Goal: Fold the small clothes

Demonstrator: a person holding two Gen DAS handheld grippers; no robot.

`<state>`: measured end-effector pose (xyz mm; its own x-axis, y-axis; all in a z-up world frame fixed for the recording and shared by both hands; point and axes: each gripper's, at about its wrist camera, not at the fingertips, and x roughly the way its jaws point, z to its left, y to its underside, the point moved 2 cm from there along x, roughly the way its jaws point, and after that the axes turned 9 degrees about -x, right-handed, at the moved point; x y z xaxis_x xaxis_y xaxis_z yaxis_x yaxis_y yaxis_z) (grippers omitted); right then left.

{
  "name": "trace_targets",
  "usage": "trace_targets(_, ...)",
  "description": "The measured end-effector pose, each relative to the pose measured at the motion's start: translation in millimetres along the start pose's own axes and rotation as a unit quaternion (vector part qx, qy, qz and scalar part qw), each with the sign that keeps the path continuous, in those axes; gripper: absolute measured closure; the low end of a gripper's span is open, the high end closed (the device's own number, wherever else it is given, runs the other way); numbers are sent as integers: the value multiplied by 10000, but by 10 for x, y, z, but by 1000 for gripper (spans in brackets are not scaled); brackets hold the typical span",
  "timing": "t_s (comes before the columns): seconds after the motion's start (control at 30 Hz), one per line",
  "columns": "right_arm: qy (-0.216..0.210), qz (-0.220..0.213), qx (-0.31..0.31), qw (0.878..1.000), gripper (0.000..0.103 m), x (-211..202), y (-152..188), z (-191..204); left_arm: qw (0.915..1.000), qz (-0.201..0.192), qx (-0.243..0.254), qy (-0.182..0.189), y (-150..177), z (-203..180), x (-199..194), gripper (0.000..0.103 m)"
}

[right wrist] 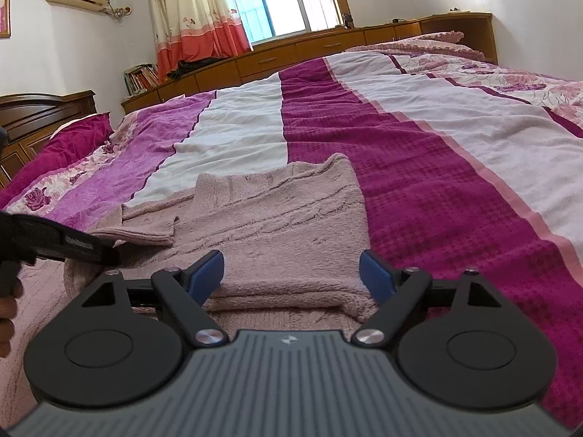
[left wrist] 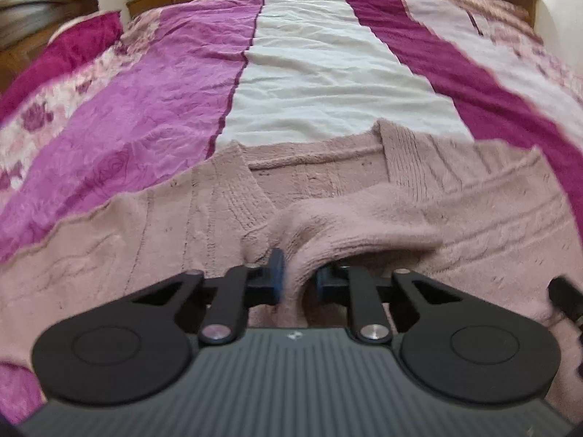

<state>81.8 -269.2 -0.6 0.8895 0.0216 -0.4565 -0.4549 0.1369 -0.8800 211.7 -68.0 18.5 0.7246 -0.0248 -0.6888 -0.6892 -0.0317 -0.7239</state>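
Note:
A pale pink knitted sweater (left wrist: 364,167) lies flat on the striped bedspread, neckline toward the far side. My left gripper (left wrist: 298,276) is shut on a bunched fold of the sweater's sleeve (left wrist: 328,225), lifted a little over the body. In the right wrist view the sweater (right wrist: 284,215) has its right side folded over. My right gripper (right wrist: 291,273) is open, its blue pads on either side of the folded near edge. The left gripper (right wrist: 62,244) shows at the left edge there.
The bedspread (right wrist: 419,167) has magenta, white and floral stripes. A dark pink pillow (right wrist: 69,142) lies at the left. Wooden cabinets (right wrist: 291,54) and a curtained window (right wrist: 255,0) stand beyond the bed. A wooden headboard (right wrist: 40,109) stands at the left.

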Motion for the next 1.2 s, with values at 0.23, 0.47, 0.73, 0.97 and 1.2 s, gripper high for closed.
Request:
trace_targets(0.23,-16,-5,22,10000,16,0,3,-3,9976,-148,-663,-145,-38,350,-181,90)
trace_targets(0.47,-16,-8,21,10000,16,4,5,-4,9971,94,-709,-264,130,597,-240,80)
trace_targets(0.73,-17,-9,17,10000,16,6,7,-4,9959,-30,-659,-615,243,749,-316,46)
trace_targets(0.97,-14,-8,12,10000,16,5,10,-2,9891,-104,-1172,-883,243,905,-363,44)
trace_targets(1.2,-16,-11,9,10000,16,5,11,-1,9901,-626,-1039,-709,233,884,-537,59)
